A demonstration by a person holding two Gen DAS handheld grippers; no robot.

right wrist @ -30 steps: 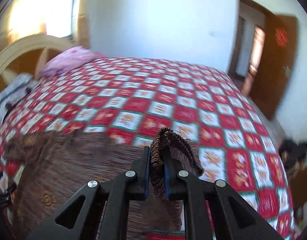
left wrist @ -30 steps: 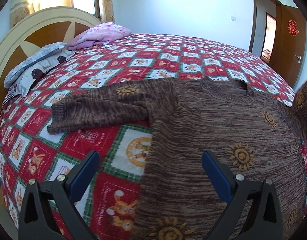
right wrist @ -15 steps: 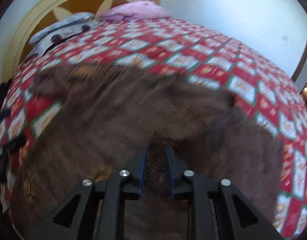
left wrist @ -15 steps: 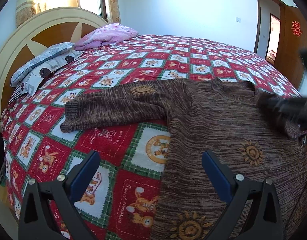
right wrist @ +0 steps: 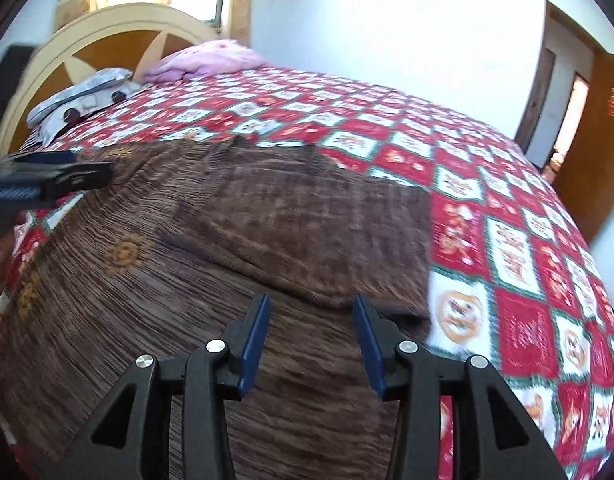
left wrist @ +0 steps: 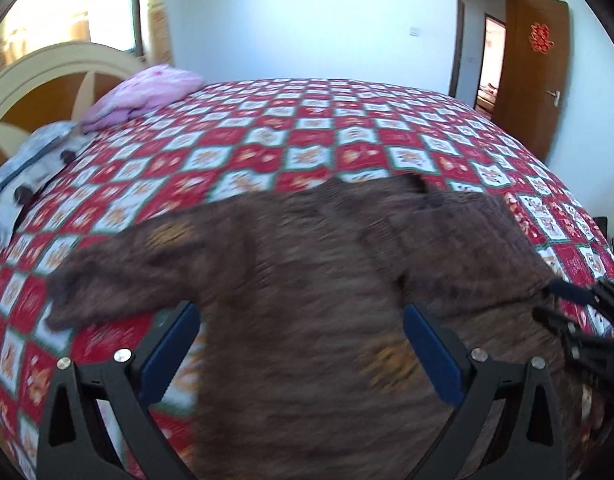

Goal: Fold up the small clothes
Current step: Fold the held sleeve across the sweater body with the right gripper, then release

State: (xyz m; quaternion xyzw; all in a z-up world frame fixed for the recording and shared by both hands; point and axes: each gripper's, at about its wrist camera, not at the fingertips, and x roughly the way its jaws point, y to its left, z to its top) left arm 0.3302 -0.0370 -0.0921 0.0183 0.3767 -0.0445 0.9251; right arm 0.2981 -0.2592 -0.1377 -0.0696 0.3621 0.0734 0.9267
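A brown knitted sweater [left wrist: 299,360] with orange sun motifs lies flat on the bed. Its one sleeve [left wrist: 147,264] stretches out to the left. The other sleeve [right wrist: 307,232] is folded across the chest. My right gripper [right wrist: 310,304] hovers at that sleeve's lower edge with its jaws opening; the pads press on nothing. My left gripper [left wrist: 301,320] is open wide above the sweater's body and holds nothing. Each gripper shows in the other's view: the right gripper [left wrist: 579,320] at the right edge, the left gripper [right wrist: 47,184] at the left.
The red, white and green patterned bedspread [right wrist: 507,240] covers the bed. A pink bundle [left wrist: 147,92] and a grey pillow [right wrist: 79,96] lie by the cream headboard [right wrist: 119,20]. A brown door [left wrist: 535,60] stands open at the right.
The right gripper carried the sleeve over the sweater's body, came down and let it go as its jaws parted. The left gripper shifted right, over the sweater's body, still open.
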